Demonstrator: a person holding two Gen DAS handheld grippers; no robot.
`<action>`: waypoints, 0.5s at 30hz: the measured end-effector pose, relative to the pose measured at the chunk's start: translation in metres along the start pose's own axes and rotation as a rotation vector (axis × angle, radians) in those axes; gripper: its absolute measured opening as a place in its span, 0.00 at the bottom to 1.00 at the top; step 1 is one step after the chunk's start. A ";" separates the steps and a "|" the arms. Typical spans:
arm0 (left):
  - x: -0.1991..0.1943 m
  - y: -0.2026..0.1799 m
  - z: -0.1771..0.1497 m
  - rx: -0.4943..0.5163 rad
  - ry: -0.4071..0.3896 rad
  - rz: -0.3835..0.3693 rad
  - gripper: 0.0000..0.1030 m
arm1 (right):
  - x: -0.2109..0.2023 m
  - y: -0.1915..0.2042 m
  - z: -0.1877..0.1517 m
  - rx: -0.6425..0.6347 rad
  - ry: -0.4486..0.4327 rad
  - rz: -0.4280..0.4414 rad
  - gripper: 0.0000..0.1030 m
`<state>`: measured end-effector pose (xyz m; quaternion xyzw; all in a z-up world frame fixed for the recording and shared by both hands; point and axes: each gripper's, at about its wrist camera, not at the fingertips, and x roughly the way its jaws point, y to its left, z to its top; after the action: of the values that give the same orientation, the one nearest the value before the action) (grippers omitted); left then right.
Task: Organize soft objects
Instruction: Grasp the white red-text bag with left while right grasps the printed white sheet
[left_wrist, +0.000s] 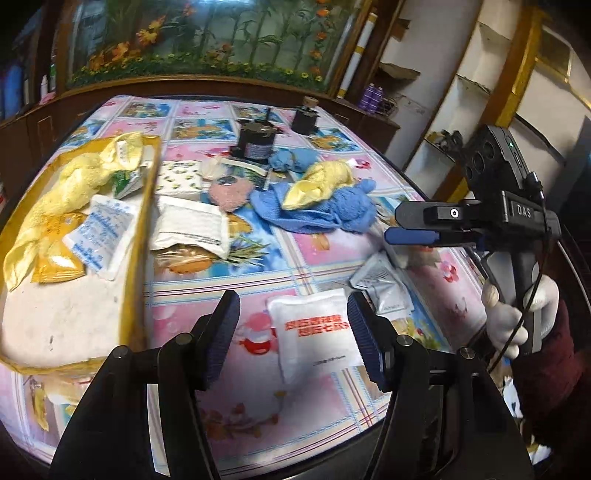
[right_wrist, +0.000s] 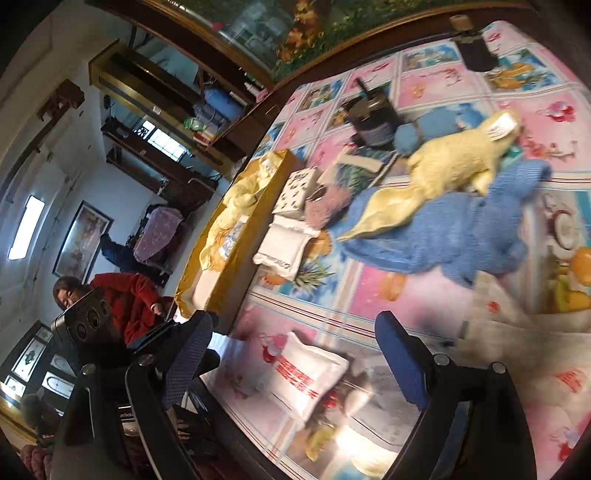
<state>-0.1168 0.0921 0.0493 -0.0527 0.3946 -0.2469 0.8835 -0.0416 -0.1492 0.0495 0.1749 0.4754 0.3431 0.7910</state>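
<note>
A white packet with red print (left_wrist: 314, 332) lies flat on the patterned tablecloth. My left gripper (left_wrist: 291, 306) hangs open over it; the right pad is at the packet's edge and the left pad stands clear. In the right wrist view the same packet (right_wrist: 295, 373) lies low between the wide-open fingers of my right gripper (right_wrist: 291, 332), which holds nothing. From the left wrist view the right gripper (left_wrist: 391, 224) shows side-on, over a silver packet (left_wrist: 380, 284). A yellow towel (left_wrist: 321, 181) rests on a blue towel (left_wrist: 314, 210).
A gold tray (left_wrist: 147, 206) at the left holds another yellow towel (left_wrist: 74, 184) and packets. Beside it lie a white pouch (left_wrist: 192, 225), a patterned pack (left_wrist: 181, 177) and a pink fuzzy item (left_wrist: 229, 194). Two dark cylinders (left_wrist: 258, 140) stand at the back. A person in red (right_wrist: 125, 299) is off the table's edge.
</note>
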 end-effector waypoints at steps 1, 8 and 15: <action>0.005 -0.006 -0.001 0.024 0.012 -0.011 0.59 | -0.008 -0.004 -0.006 -0.002 -0.001 -0.026 0.88; 0.031 -0.008 -0.008 -0.026 0.118 0.052 0.59 | -0.014 -0.008 -0.052 -0.068 0.077 -0.226 0.88; 0.045 -0.021 -0.016 -0.004 0.148 0.056 0.59 | 0.017 0.002 -0.049 -0.145 0.068 -0.385 0.88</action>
<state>-0.1112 0.0537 0.0144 -0.0249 0.4604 -0.2245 0.8585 -0.0800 -0.1386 0.0159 0.0119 0.5007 0.2245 0.8359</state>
